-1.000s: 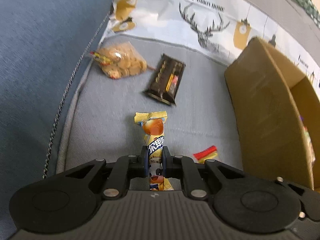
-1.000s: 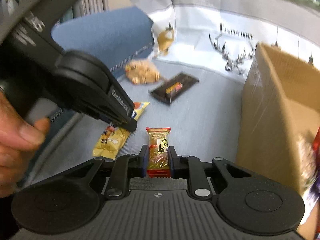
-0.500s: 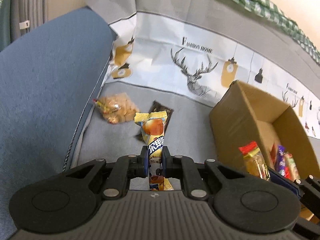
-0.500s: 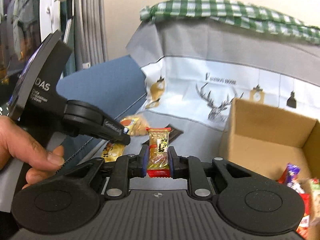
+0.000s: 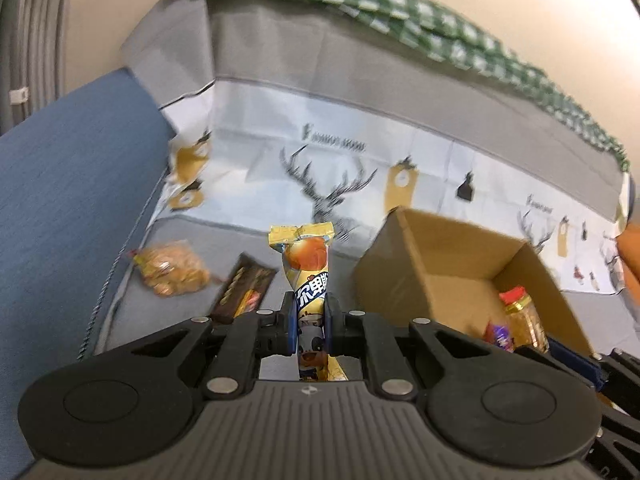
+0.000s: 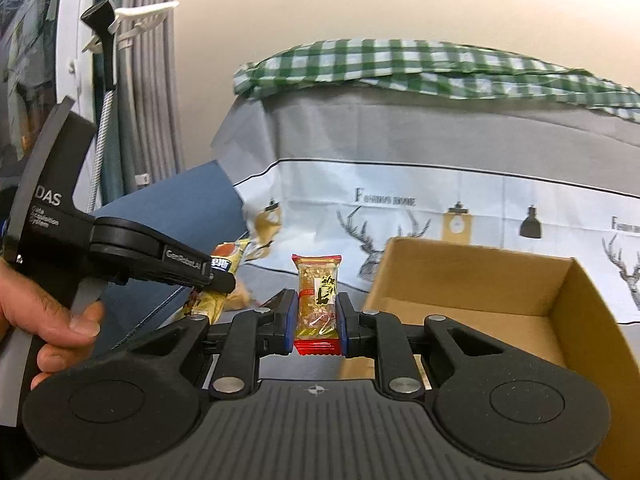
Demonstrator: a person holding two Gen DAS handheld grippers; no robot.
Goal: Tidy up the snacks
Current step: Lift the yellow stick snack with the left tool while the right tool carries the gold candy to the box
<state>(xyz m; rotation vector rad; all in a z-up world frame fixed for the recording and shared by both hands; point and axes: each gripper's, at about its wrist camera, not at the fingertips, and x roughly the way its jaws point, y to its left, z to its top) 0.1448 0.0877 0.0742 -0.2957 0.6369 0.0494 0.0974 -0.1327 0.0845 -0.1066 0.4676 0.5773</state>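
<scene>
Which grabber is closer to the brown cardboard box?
Right. The right gripper, holding a red-edged snack packet, sits at the brown cardboard box rim. The left gripper, holding a yellow snack packet, is farther left.

Glossy foil yellow snack wrapper [image 5: 308, 280], matt brown cardboard box [image 5: 440, 264], woven grey cloth sofa seat [image 5: 192, 320]

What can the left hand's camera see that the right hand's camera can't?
Only the left wrist view shows the bag of biscuits and the dark chocolate pack lying on the sofa seat, plus the snacks already inside the cardboard box.

Only the right wrist view shows the person's left hand holding the left gripper, and the red-edged cracker packet pinched in the right gripper.

Both show the yellow snack stick in the left gripper, the box, the deer-print cloth and the green checked cloth.
</scene>
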